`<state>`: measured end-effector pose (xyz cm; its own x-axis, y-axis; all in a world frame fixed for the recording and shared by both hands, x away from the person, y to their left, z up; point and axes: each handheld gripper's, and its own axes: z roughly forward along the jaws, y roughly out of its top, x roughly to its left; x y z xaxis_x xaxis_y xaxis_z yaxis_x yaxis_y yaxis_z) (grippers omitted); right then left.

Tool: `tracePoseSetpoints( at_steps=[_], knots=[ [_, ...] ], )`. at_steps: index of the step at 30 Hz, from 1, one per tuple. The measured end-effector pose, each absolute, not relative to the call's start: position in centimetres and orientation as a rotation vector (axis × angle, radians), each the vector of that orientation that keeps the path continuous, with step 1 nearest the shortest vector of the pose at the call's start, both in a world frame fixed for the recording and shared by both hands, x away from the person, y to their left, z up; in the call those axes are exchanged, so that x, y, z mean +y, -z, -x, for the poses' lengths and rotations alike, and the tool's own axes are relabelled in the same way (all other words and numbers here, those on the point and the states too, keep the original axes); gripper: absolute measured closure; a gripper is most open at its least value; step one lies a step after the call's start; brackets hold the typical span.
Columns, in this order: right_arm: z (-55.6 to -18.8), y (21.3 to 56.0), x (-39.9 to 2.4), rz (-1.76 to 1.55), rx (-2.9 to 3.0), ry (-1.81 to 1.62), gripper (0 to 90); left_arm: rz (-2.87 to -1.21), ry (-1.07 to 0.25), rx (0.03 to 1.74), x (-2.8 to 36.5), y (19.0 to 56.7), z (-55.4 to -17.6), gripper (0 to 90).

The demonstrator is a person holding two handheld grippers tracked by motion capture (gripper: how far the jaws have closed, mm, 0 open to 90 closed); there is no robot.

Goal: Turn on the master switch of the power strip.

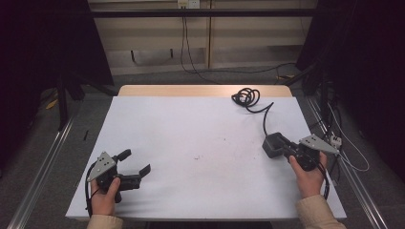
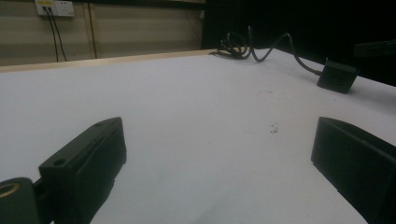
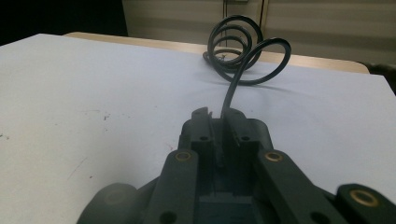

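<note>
Left gripper (image 1: 134,161) resting near table's (image 1: 191,124) front-left edge, jaws spread wide, gripping nothing. Right gripper (image 1: 277,144) clenching black adapter block (image 1: 272,145) at right side. Adapter's cable (image 1: 247,98) coiling toward far edge.

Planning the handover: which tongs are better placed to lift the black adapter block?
Right. The right tongs look already shut on the adapter block near the cable; the left tongs sit open across the table.

One table (image 1: 200,143), one black adapter (image 1: 273,144), one coiled cable (image 1: 246,98), two tongs (image 1: 136,166) (image 1: 282,148).
</note>
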<state>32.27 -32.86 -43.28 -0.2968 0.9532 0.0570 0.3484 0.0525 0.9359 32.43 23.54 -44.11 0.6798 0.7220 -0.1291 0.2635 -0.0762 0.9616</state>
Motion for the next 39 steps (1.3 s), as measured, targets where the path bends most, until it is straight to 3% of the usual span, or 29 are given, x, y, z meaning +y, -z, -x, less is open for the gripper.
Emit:
tracePoseSetpoints(
  at_steps=[39],
  knots=[
    [-32.89, 43.48, -33.44, -1.327, 1.715, -1.239, 90.0, -1.653, -0.46, 0.81, 23.55, 44.14, -32.47, 2.9]
  ],
)
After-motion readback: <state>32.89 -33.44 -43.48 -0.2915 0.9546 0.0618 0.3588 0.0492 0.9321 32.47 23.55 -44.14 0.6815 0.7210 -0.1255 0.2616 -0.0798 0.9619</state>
